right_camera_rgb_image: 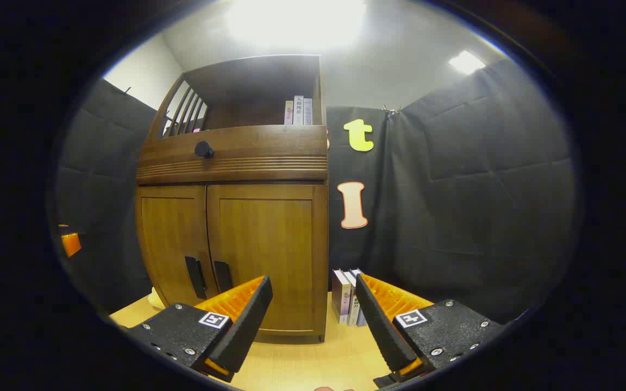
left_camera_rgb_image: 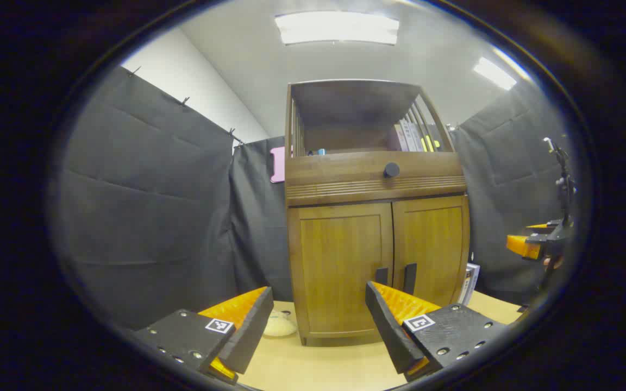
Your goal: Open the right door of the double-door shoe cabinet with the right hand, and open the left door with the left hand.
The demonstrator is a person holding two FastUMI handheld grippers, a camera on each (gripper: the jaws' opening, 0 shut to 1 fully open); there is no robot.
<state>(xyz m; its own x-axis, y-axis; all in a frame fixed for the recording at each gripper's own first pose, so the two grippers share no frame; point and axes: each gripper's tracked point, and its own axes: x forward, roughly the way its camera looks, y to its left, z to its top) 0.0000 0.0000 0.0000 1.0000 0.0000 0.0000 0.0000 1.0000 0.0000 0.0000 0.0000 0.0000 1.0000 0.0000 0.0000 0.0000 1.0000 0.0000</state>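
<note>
Shoe cabinet (left_camera_rgb_image: 375, 217) at the far middle of the worktop (left_camera_rgb_image: 313, 364), upright, both lower doors closed flush, task not yet begun. Backed against the booth's black cloth, front turned to the near side, presumably so both doors can swing out freely.

From the left: left tool (left_camera_rgb_image: 318, 326) low and near, released, fingers spread wide with nothing between them, well apart from the cabinet and aimed roughly at the left door (left_camera_rgb_image: 340, 266). Probably held open and ready for that door's dark handle (left_camera_rgb_image: 381, 276). Pale round object (left_camera_rgb_image: 280, 326) on the worktop just beside the cabinet's left foot.

At the centre seam, two dark vertical handles side by side, low on the doors, right handle (right_camera_rgb_image: 222, 276) near the left one, so each tool likely needs a narrow, separate approach.

Right door (right_camera_rgb_image: 264, 255) closed. Right tool (right_camera_rgb_image: 313, 320) also released, empty, low and near, pointing a little right of the cabinet. Books (right_camera_rgb_image: 345, 296) upright on the worktop just right of the cabinet, possibly in the right door's swing path.
</note>
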